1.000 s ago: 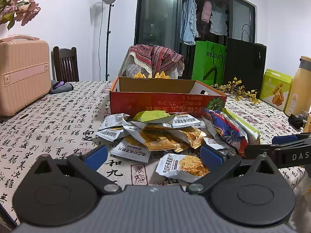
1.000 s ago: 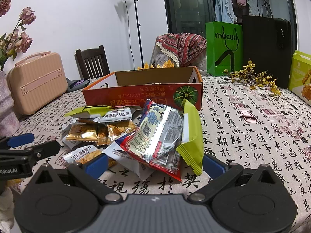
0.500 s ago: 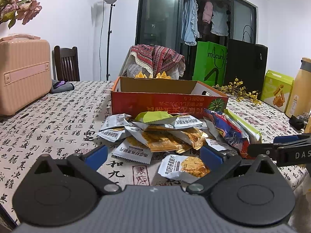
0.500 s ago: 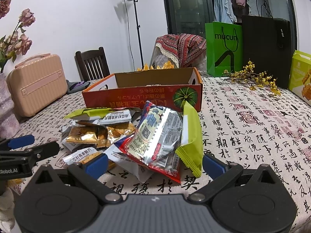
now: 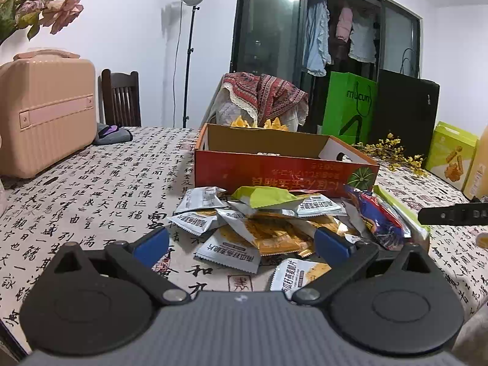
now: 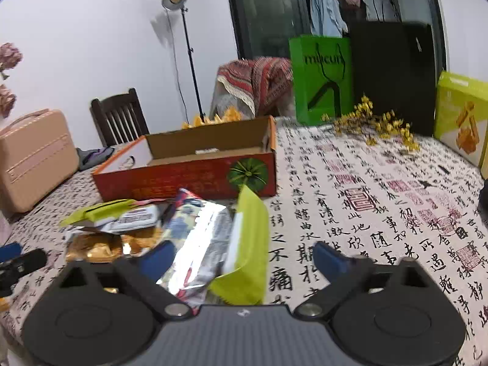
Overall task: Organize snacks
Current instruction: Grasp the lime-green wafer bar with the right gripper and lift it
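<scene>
Two tongs spread wide, empty | right tongs [image 6: 242, 259], just been closing, straddle foil packet [image 6: 198, 241] | orange box [image 6: 189, 164] at 12 o'clock, presumably for sorting | left tongs [image 5: 241, 245] hover over snack pile [image 5: 262, 228].

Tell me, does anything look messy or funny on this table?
Yes. The snack packets lie in a jumbled heap on the tablecloth in front of the orange box instead of inside it. The box's printing also reads upside down.
</scene>
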`<state>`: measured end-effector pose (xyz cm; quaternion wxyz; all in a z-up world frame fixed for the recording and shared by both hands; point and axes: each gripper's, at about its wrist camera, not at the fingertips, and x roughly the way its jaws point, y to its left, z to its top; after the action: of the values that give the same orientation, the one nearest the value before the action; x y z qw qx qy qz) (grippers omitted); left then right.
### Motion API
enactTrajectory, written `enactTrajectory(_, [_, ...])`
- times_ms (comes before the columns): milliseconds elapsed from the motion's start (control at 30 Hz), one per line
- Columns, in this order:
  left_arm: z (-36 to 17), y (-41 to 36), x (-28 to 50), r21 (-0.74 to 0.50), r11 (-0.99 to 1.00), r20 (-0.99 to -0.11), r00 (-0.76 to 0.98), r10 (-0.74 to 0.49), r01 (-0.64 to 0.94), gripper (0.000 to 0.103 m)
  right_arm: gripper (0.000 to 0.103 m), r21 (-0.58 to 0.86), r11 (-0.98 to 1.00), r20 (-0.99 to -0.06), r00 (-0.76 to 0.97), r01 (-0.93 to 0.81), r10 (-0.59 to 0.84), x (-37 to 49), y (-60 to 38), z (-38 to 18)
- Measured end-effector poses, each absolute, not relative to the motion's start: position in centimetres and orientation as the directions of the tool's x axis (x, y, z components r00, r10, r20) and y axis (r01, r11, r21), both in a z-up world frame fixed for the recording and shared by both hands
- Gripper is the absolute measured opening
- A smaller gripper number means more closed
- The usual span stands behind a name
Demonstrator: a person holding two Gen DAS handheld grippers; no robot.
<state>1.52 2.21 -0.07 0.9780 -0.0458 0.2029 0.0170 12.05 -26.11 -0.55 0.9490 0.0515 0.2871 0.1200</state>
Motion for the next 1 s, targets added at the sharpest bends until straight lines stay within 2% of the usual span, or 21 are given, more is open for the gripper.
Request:
enactTrajectory(167, [-0.2, 2.5, 1.7, -0.088, 0.994, -0.406, 0.913, 0.03, -0.071, 0.103, 0.064, 0.227, 0.951, -0.572, 0.762, -0.209, 0.304, 14.9, -26.9, -1.8])
enactTrajectory(400, [0.0, 2.6, 2.0, -0.092, 0.992, -0.409, 0.912, 0.046, -0.091, 0.103, 0.056, 0.384, 0.894, -0.587, 0.686, -0.23, 0.429, 17.2, -28.2, -3.6])
enactTrajectory(533, [0.3, 2.4, 2.3, -0.1, 0.99, -0.413, 0.91, 0.046, -0.095, 0.103, 0.044, 0.46, 0.852, -0.568, 0.655, -0.248, 0.498, 17.5, -28.9, -4.3])
enactTrajectory(800, [1.5, 2.0, 3.5, -0.103, 0.989, -0.409, 0.911, 0.052, -0.103, 0.103, 0.035, 0.461, 0.846, -0.521, 0.691, -0.267, 0.502, 16.5, -29.7, -3.6])
enactTrajectory(1000, [3.4, 1.5, 6.3, -0.111, 0.989, -0.415, 0.909, 0.041, -0.096, 0.103, 0.035, 0.452, 0.846, -0.489, 0.714, -0.284, 0.501, 16.5, -30.0, -2.8])
